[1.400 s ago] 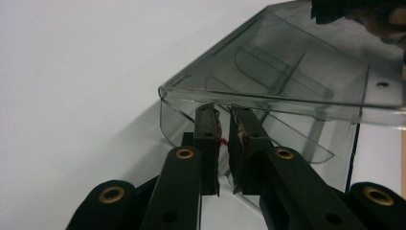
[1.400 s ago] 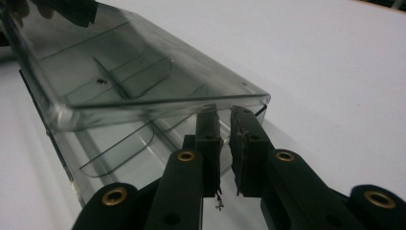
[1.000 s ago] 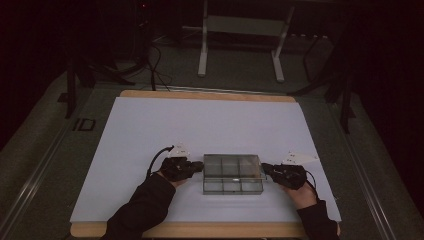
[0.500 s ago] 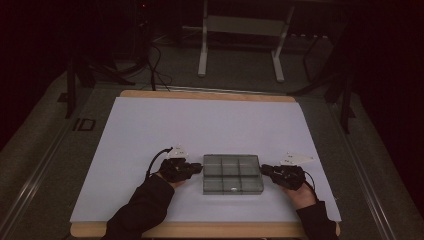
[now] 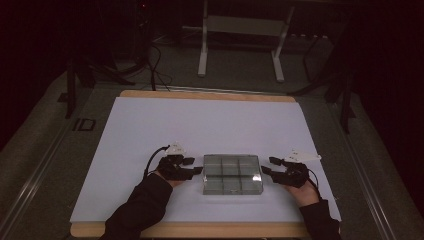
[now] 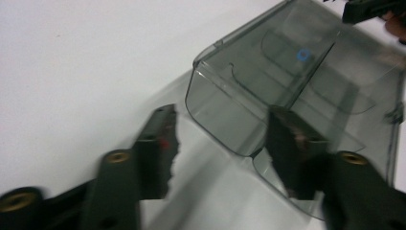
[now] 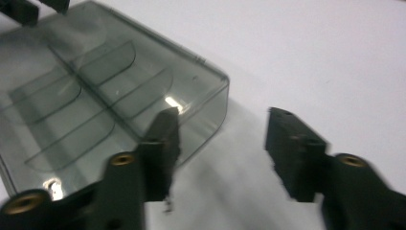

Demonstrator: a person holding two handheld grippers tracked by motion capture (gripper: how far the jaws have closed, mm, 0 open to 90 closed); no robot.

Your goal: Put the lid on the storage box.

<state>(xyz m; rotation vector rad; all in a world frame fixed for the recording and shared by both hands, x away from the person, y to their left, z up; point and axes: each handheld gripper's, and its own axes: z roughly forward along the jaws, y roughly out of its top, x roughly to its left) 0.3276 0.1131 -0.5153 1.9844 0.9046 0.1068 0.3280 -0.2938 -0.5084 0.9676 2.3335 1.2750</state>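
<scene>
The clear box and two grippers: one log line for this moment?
clear box on white table | left gripper open, at its left end | right gripper open, at its right end | box not gripped

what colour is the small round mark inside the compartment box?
Blue, on the clear smoky-grey compartment box; the mark shows best in the left gripper view.

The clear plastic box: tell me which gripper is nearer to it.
Left, narrowly. The left gripper has its tips at the clear plastic box's left side, about touching. The right gripper sits just off its right side, with a sliver of table between.
</scene>
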